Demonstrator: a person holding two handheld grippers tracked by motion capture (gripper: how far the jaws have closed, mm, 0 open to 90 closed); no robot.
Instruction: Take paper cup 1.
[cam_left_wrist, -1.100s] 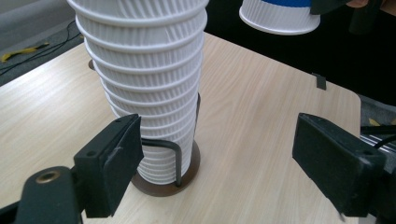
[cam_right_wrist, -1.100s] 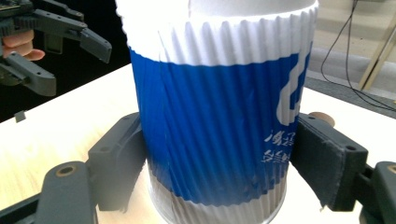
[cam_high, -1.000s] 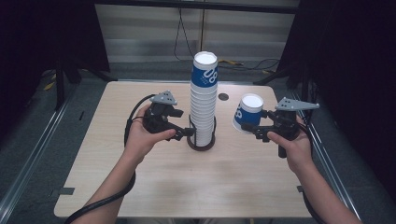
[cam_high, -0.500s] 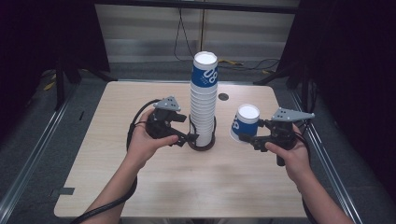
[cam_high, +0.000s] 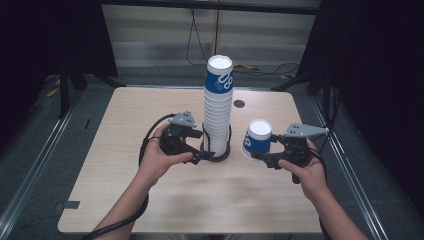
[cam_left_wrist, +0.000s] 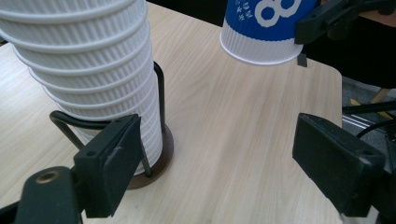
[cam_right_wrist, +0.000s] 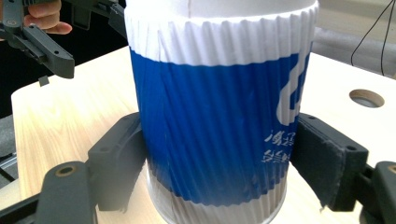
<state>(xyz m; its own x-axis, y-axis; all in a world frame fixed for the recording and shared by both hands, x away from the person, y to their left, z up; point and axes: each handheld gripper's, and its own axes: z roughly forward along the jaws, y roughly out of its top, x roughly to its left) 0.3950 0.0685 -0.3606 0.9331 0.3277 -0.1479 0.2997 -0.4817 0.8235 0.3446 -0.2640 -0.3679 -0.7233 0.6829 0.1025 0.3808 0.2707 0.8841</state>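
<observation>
While two grippers are working over the wooden table (cam_high: 125, 200), one tall stack of paper cups (cam_high: 218, 112) is standing upside down inside one black wire holder (cam_high: 216, 156) near the table's middle. Its cups are nested too closely for an exact count; the topmost is showing a blue band with white print, and those below are showing only white ribbed edges. One single cup (cam_high: 257, 140), also inverted and tilted a little, is sitting in the air to the right of the stack, above the tabletop and apart from it.

That lone cup is being clamped by the right gripper (cam_high: 267, 159); in the right gripper view its two black pads (cam_right_wrist: 122, 161) are pressing on the blue wall from both sides. Whether anything is inside the cup cannot be told, since its mouth is facing down.

Beside the holder's left, the left gripper (cam_high: 202, 150) is resting with its jaws spread apart and nothing between them; in the left gripper view one pad (cam_left_wrist: 112, 168) is sitting just beside the holder's wire and the lowest cups.

One round hole (cam_high: 239, 104) is showing in the tabletop behind the stack.
</observation>
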